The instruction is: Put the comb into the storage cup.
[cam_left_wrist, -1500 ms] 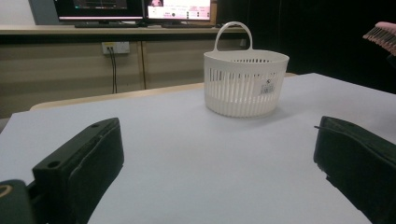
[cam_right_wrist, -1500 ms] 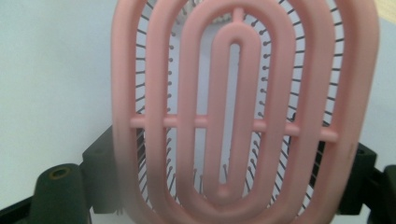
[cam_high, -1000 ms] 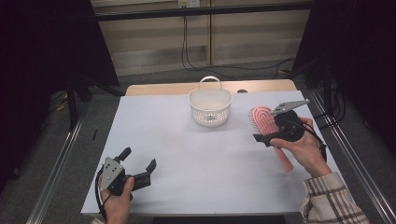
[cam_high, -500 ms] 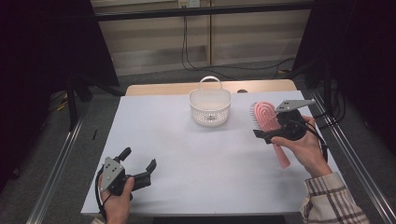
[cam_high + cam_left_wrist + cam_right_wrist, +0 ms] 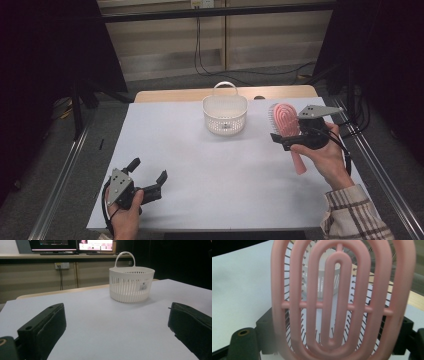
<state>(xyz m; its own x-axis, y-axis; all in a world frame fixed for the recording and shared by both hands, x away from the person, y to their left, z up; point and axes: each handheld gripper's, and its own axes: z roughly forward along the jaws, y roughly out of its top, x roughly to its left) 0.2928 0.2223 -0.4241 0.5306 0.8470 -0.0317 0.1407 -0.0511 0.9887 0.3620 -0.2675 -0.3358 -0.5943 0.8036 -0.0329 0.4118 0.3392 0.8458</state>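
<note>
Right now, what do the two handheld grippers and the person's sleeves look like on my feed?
Both are black two-jaw tools. The left gripper has blocky black jaws, a grey three-cornered plate with small dark holes on top, and a black cable looping beneath the hand. The right gripper carries the same grey plate, with a black cable trailing past the wrist. A plaid sleeve in beige, brown and white covers the right forearm.

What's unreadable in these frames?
- Basket contents: high view too small, left gripper view blocked by its wall.
- Label on the basket: too small to read.
- Right tongs contact with the pink hairbrush: brush head blurred, covering it.
- Brush handle end: behind the hand.
</note>
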